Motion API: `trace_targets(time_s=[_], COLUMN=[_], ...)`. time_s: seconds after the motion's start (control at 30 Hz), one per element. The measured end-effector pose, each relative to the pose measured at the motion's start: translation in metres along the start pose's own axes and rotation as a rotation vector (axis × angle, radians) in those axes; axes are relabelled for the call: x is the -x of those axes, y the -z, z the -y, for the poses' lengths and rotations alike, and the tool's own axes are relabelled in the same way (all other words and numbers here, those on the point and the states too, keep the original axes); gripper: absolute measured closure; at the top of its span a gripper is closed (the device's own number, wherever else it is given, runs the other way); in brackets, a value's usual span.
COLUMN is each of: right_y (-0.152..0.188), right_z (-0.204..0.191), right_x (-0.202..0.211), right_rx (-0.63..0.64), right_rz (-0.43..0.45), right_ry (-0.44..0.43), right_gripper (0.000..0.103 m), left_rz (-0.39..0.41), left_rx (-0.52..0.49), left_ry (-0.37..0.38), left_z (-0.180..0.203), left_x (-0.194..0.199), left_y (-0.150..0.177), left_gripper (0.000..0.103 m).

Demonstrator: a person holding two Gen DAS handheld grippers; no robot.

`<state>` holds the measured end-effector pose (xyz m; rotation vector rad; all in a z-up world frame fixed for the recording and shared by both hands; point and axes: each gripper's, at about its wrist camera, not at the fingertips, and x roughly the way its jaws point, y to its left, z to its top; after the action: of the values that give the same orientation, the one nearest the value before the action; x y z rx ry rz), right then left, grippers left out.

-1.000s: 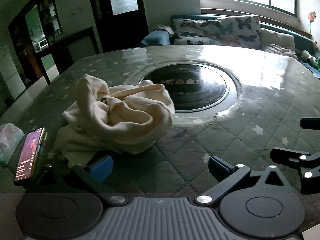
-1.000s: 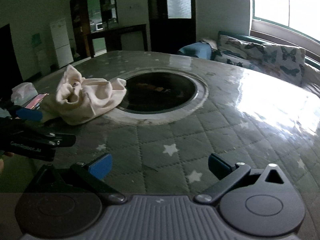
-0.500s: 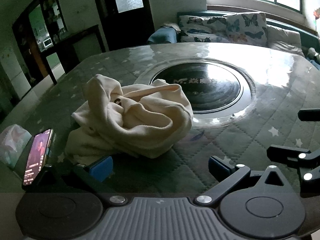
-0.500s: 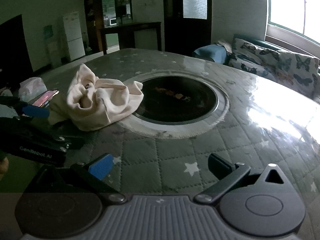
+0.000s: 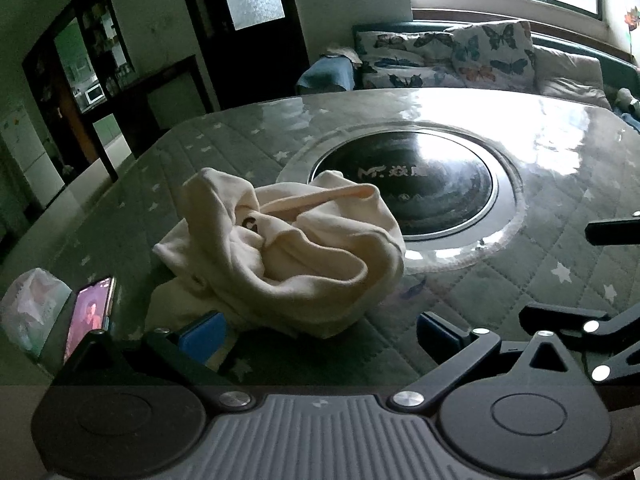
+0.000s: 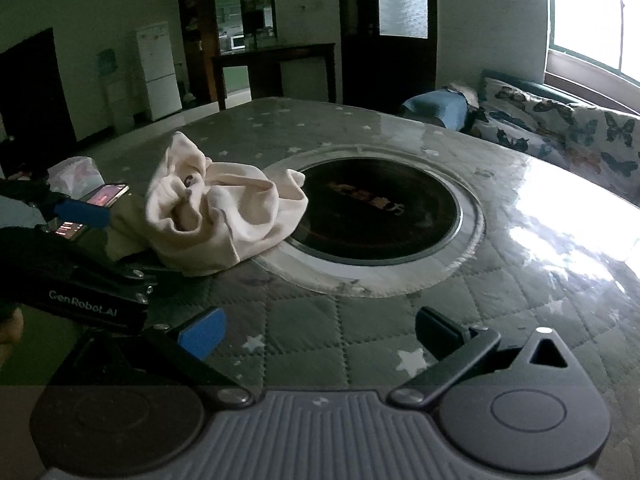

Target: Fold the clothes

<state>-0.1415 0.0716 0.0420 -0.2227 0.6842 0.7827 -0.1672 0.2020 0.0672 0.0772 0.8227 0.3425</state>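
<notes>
Crumpled cream cotton garment (image 5: 288, 252) beside the round black glass hob (image 5: 408, 196); left gripper (image 5: 316, 332) and right gripper (image 6: 316, 332) near it, jaws released, empty.

A lit smartphone (image 5: 89, 316) lies on the green star-quilted table cover (image 5: 540, 280), beside a plastic tissue pack (image 5: 30, 312). A round black glass hob (image 5: 404, 192) sits mid-table.

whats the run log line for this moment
left gripper: open, near crumpled cream garment | right gripper: open, empty | garment: unfolded on quilted grey table cover
</notes>
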Motion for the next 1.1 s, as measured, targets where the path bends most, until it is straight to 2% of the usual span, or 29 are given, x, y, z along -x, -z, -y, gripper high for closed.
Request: trace_targets(time_s=[0.23,1.1], right_y=[-0.009,-0.043], right_z=[-0.005,-0.024], right_x=[-0.011,-0.045], right_rx=[0.003,0.022], right_rz=[-0.009,-0.022], right_ry=[-0.022,-0.073], right_gripper=[0.004,0.005], left_rz=[-0.002,-0.01], left_rx=[-0.011,-0.032], left_ry=[-0.013,-0.022], left_z=[-0.007,-0.034], left_x=[-0.003,-0.023], left_y=[-0.008,-0.036], left_gripper=[0.0,0.0])
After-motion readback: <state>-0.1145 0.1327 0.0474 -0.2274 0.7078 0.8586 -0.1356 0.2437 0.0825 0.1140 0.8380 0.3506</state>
